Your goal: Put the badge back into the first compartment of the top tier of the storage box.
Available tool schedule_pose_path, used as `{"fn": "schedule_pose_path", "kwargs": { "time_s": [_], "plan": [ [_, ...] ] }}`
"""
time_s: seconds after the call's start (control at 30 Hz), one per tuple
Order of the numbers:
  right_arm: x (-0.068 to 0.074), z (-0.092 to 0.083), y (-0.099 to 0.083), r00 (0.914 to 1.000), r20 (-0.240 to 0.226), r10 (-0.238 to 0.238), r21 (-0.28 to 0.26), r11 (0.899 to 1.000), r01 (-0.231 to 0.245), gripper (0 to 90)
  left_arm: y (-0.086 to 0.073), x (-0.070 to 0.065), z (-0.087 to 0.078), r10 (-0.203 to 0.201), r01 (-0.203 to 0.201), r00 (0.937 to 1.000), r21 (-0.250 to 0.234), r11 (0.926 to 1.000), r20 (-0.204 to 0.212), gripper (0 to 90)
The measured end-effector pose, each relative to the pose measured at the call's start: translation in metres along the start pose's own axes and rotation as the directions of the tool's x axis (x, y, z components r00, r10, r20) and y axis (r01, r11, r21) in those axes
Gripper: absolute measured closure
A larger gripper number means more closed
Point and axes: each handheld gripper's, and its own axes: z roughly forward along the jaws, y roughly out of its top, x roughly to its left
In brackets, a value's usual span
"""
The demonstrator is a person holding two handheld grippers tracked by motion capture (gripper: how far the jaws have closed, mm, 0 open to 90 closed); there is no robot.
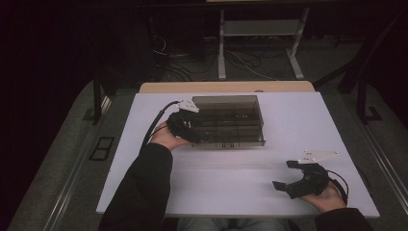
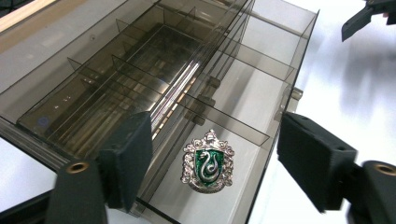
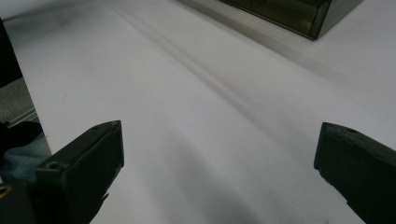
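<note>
White sheeting covers the counter, with dark floor, cables and desk legs behind it. At the left, the left gripper is held at the near left corner of a smoky transparent organizer box that stands at the middle of the counter toward its far edge. Seen from the left gripper view, its jaws stand apart, not pressing on anything, and a silver crest badge with a green shield and a snake on it lies between them in the end compartment of the box's open near row, flat on the compartment floor. Farther right, well apart from the box, the right gripper sits near the counter's near right edge, jaws wide apart over bare white surface.
</note>
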Motion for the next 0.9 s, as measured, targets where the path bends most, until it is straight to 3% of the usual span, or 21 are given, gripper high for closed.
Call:
{"fn": "schedule_pose_path", "kwargs": {
  "time_s": [0.33,0.47,0.9],
  "plan": [
    [-0.001,-0.001,0.000,1.0000,-0.003,0.003,-0.004,1.000,-0.003,1.3,-0.001,-0.003,-0.011,-0.020,0.020,0.9995,-0.015,0.9997,0.023,7.2],
    [-0.001,-0.001,0.000,1.0000,-0.004,0.006,-0.005,1.000,-0.006,1.3,-0.002,-0.007,-0.013,-0.022,0.022,0.9997,-0.017,0.9996,0.010,0.4],
    [-0.001,-0.001,0.000,1.0000,-0.003,0.005,-0.009,1.000,-0.005,1.3,-0.017,-0.015,-0.027,-0.023,0.021,0.9989,-0.053,0.9984,-0.041,0.0]
  ]
}}
